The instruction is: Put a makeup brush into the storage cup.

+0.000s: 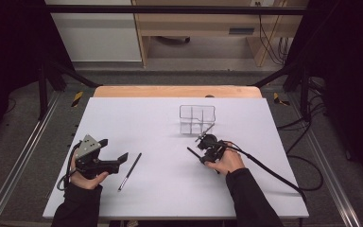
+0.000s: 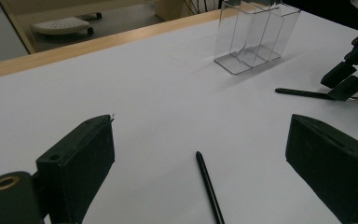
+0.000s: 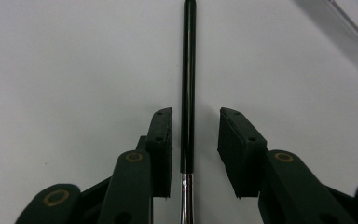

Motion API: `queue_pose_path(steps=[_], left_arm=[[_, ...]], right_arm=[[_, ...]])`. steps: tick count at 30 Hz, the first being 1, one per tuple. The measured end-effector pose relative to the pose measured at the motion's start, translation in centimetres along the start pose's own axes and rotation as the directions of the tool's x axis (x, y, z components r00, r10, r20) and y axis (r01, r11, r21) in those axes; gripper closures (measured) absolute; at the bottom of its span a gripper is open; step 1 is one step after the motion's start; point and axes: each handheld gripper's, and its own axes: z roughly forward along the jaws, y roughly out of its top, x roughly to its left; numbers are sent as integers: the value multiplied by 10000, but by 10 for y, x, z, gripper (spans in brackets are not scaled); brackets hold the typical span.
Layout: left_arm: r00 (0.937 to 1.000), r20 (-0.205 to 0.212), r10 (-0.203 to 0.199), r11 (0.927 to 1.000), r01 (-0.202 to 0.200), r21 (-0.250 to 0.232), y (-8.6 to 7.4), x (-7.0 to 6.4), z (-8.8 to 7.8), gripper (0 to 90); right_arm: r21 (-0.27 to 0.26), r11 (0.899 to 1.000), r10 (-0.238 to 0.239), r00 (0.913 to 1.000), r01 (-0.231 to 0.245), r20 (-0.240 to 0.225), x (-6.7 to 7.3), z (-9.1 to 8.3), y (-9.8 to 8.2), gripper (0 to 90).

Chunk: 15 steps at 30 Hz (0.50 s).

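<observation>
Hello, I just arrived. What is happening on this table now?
A person holds a gripper in each hand at a white table. The right gripper is lowered over a thin black brush, which lies between its open jaws; a gap shows on one side, so it is not yet clamped. The left gripper hovers open near a second black brush lying on the table. A clear divided organizer stands empty behind, probably where the brushes go.
</observation>
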Motion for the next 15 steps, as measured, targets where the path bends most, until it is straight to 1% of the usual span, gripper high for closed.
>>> queue_pose_path(steps=[1, 3, 5, 7, 9, 13, 14, 15], left_arm=[[10000, 3, -3, 10000, 3, 9, 0, 0, 0, 72], [10000, 8, 14, 10000, -14, 24, 0, 0, 0, 72], [10000, 13, 32, 10000, -32, 30, 0, 0, 1, 72], [10000, 9, 31, 10000, -31, 50, 0, 0, 1, 72], [10000, 4, 26, 10000, -26, 49, 0, 0, 1, 72], [10000, 13, 36, 10000, -36, 43, 0, -1, 1, 73], [10000, 21, 37, 10000, -37, 44, 0, -1, 1, 73], [10000, 22, 49, 10000, -49, 56, 0, -1, 1, 73]], right_arm=[[63, 10000, 74, 10000, -74, -9, 0, 0, 0, 669], [179, 9998, 61, 10000, -60, -38, 0, 1, 1, 680], [224, 9997, -135, 9999, 136, -59, 0, 3, 1, 699], [354, 9993, -124, 9999, 126, -49, 1, 4, 1, 717], [426, 9990, -143, 9998, 148, -136, 0, 5, 1, 741], [467, 9988, -160, 9996, 171, -238, 2, 5, 2, 794], [397, 9984, -390, 9990, 398, -210, 1, 6, 1, 802], [420, 9985, -330, 9992, 339, -233, 1, 6, 1, 813]])
